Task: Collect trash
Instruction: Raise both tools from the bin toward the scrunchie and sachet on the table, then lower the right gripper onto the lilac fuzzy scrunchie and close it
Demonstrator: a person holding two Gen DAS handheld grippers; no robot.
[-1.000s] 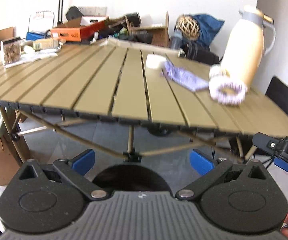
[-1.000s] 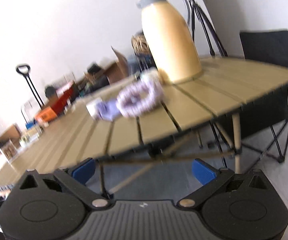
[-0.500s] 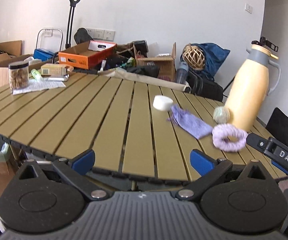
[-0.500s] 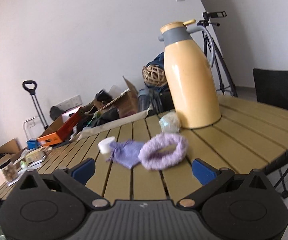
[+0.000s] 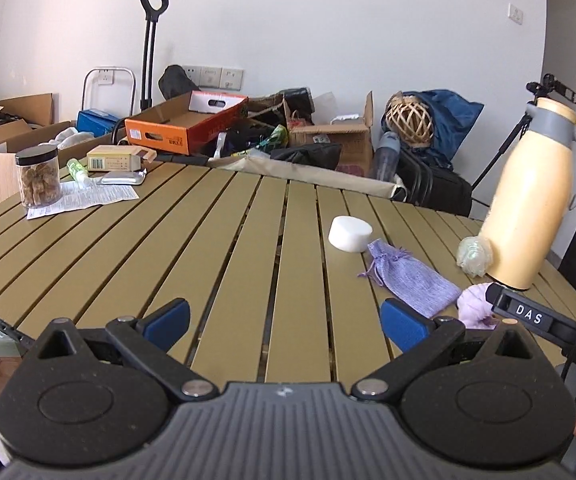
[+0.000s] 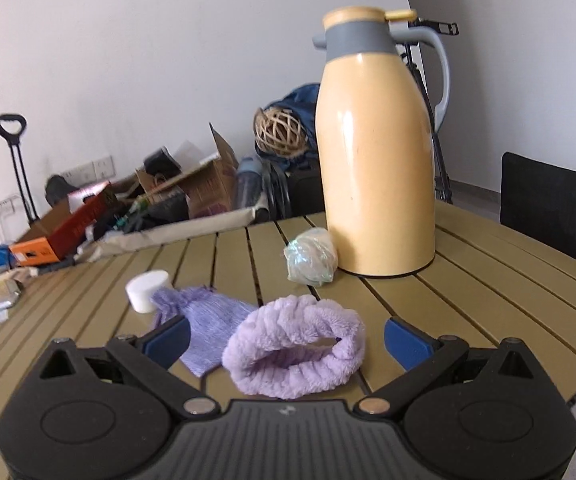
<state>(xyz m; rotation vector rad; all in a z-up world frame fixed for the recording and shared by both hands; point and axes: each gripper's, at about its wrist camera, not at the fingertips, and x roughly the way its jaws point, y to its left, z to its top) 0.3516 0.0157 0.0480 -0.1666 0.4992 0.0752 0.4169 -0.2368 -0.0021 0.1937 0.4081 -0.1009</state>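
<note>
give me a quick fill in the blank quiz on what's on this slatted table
1. The crumpled plastic ball lies right beside the tall ____ thermos.
2. The white puck touches the ____ drawstring pouch.
3. The fluffy scrunchie lies between the right gripper's ____ fingers.

Missing words: yellow; purple; open

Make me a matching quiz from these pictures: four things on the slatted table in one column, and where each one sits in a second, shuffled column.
Things:
1. crumpled wrapper ball
2. fuzzy purple band
3. white puck
4. snack jar

Places:
A. on a printed paper sheet
B. against the base of the yellow thermos
C. at the tied end of the purple pouch
D. nearest the right tool, between its open fingers

Pairs: 1-B, 2-D, 3-C, 4-A
</note>
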